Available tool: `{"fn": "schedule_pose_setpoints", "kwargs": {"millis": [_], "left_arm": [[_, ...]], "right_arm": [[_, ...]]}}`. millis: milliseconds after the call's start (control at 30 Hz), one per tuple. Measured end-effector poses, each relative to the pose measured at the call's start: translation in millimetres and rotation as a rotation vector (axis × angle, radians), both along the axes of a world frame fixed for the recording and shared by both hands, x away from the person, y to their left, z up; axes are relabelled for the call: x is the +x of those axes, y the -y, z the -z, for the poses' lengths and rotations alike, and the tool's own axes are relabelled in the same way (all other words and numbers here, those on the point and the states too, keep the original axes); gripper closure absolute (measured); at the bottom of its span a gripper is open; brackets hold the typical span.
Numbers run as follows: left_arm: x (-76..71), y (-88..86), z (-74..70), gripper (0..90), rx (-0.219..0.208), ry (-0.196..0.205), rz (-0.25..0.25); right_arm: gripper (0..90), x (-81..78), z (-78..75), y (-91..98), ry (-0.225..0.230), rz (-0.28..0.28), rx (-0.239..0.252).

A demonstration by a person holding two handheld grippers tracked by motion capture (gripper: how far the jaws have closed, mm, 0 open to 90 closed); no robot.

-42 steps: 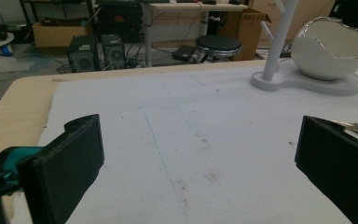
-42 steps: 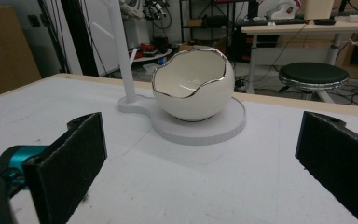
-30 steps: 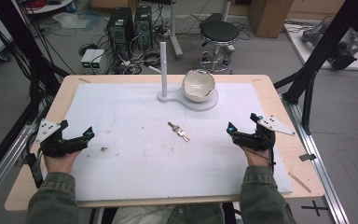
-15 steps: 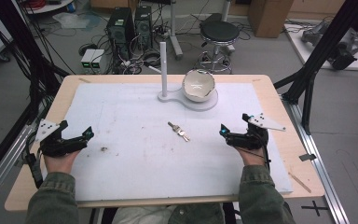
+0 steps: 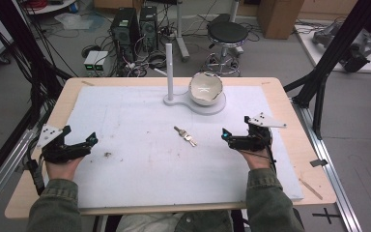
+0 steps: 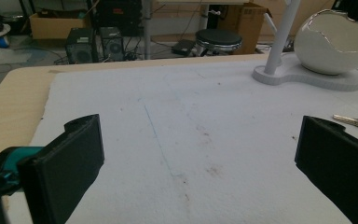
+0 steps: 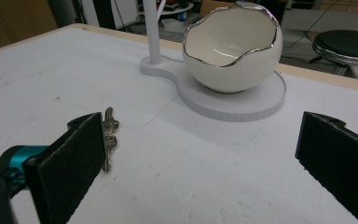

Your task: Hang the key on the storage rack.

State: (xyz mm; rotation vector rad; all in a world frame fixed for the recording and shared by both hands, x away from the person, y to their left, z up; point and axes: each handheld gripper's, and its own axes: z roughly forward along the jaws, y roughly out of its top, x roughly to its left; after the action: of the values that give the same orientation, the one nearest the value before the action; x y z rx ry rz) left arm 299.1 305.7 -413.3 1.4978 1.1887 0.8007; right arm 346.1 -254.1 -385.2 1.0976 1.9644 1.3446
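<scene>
A small bunch of keys point(image 5: 185, 136) lies flat on the white foam mat point(image 5: 140, 159) near the table's middle. Behind it a white egg-shaped bowl point(image 5: 205, 88) with a silver jagged rim sits on a white base point(image 5: 216, 106) that also carries an upright post point(image 5: 169, 63). My right gripper point(image 5: 235, 127) is open just right of the keys, pointing left. In the right gripper view the keys point(image 7: 109, 135) lie partly behind the left jaw, with the bowl point(image 7: 233, 46) ahead. My left gripper point(image 5: 79, 135) rests open and empty at the mat's left edge.
The mat covers most of a wooden table point(image 5: 299, 145). In the left gripper view the keys point(image 6: 356, 122) lie far right and the bowl point(image 6: 333, 44) at the top right. A stool point(image 5: 227, 34), computer towers point(image 5: 135, 24) and cables stand on the floor behind.
My right gripper has moved left across the mat, closer to the keys. The left gripper and the keys have stayed where they were.
</scene>
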Motion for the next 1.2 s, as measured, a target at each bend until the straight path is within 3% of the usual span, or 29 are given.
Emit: {"fn": "schedule_pose_setpoints", "kwargs": {"millis": [100,133,467,733,1033,1200], "left_arm": [[-0.1,0.0,0.1,1.7,0.0,0.0,-0.001],[-0.3,0.2,0.2,1.7,-0.003,-0.001,-0.002],[-0.5,0.7,0.4,1.7,-0.004,-0.005,-0.001],[0.0,0.7,0.6,1.7,-0.005,-0.004,0.002],[0.8,0.5,0.6,1.7,-0.009,-0.003,0.0],[0.9,0.0,0.5,1.7,-0.017,0.001,-0.006]], "right_arm": [[0.9,2.4,-0.4,0.2,-0.006,-0.004,-0.001],[0.9,4.9,-0.1,0.3,-0.042,-0.011,-0.002],[0.9,13.5,-7.0,-3.4,-0.08,-0.024,-0.038],[0.9,21.5,-6.7,-8.1,-0.146,-0.035,-0.04],[0.9,31.3,-15.4,-17.6,-0.177,-0.071,-0.101],[1.0,40.9,-19.9,-28.8,-0.216,-0.095,-0.154]]}}
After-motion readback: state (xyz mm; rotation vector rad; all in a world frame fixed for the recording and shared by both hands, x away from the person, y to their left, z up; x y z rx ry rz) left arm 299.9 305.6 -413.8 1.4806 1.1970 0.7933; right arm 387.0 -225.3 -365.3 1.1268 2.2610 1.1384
